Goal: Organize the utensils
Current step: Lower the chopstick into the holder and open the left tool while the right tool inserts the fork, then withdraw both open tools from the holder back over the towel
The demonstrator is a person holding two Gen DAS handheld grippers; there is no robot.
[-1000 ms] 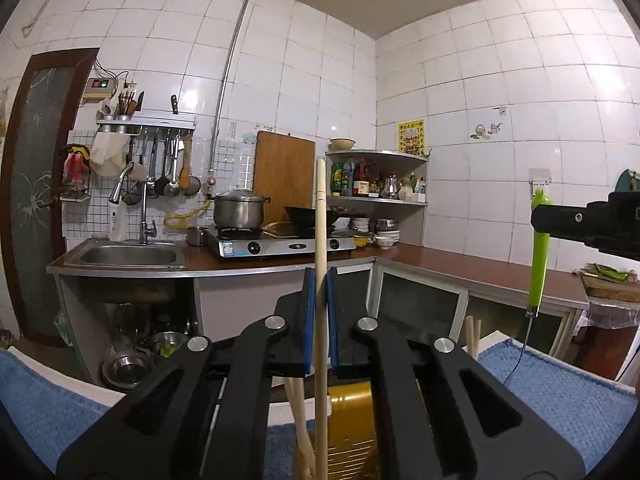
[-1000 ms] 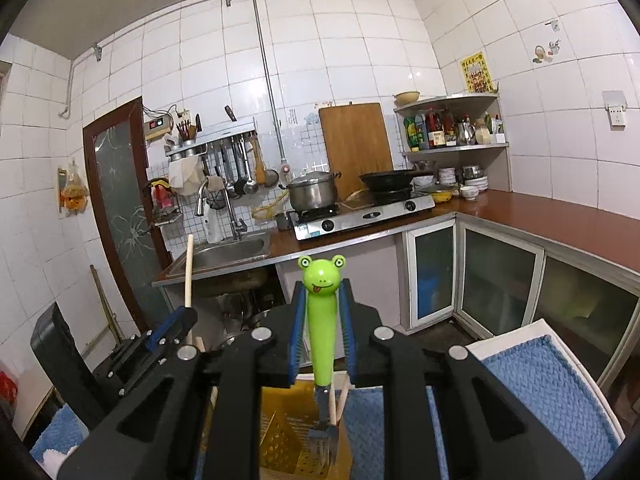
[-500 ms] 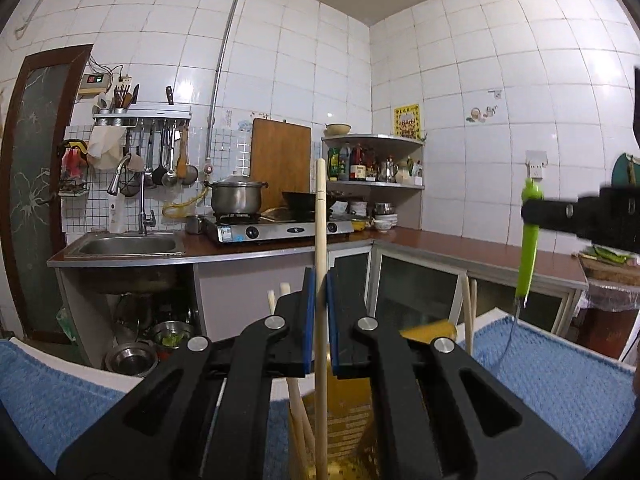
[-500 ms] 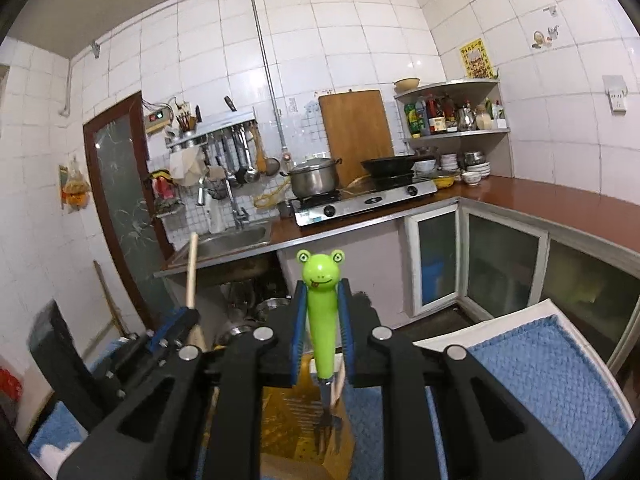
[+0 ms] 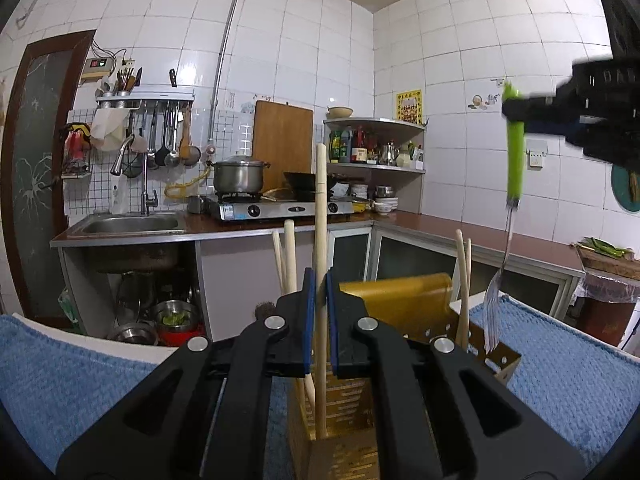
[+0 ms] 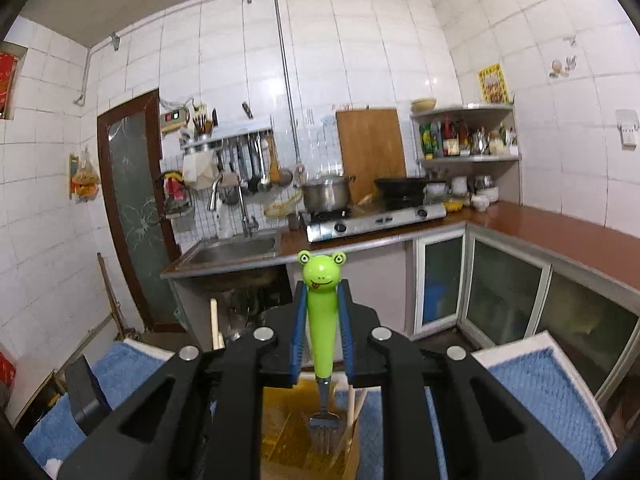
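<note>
My left gripper [image 5: 319, 320] is shut on an upright wooden chopstick [image 5: 320, 208] whose lower end stands inside the yellow utensil holder [image 5: 396, 292]. More chopsticks [image 5: 462, 276] stand in the holder. My right gripper [image 6: 322, 336] is shut on a green frog-handled fork [image 6: 322, 304], tines down, above the holder [image 6: 288, 412]. In the left wrist view the fork [image 5: 514, 160] hangs at the right, its tines [image 5: 493, 312] over the holder's right end.
The holder sits on a blue towel [image 5: 560, 376] over a white surface. Behind are a kitchen counter with a sink [image 5: 132, 224], a gas stove with a pot [image 5: 240, 176], a corner shelf [image 5: 376, 144] and a dark door [image 6: 128, 208].
The left gripper has lowered the chopstick into the holder. The right gripper with the fork has moved over the holder and nearer the left gripper's view.
</note>
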